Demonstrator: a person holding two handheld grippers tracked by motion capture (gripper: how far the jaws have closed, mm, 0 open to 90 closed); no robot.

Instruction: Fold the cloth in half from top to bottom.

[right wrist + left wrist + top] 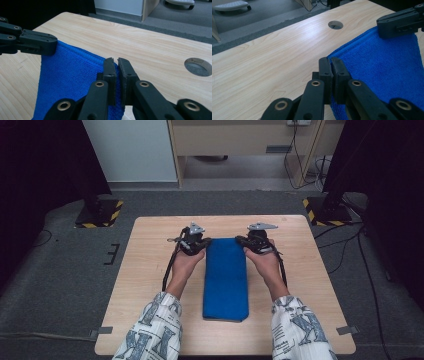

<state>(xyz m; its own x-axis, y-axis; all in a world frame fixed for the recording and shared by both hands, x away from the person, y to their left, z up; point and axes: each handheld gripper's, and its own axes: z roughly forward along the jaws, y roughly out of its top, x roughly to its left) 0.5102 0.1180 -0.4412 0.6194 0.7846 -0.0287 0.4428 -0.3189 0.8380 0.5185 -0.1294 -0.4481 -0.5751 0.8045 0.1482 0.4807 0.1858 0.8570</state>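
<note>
A lab-like recording room: a bare wooden table (150, 285) on grey carpet (60, 270), stand feet with hazard tape (115, 215), black curtains (30, 170) at both sides, loose cables (345, 247), plain furniture (240, 140) behind.

Blue terry towel (226, 277), folded into a long strip, mid-table — far corners lifted, taut

My fingers (329, 67) are black, flat-padded bars on brass-riveted links. Grey plates (196, 228) top both units; black cables (169, 267) trail. Sleeves (155, 330): white, grey-printed.
</note>
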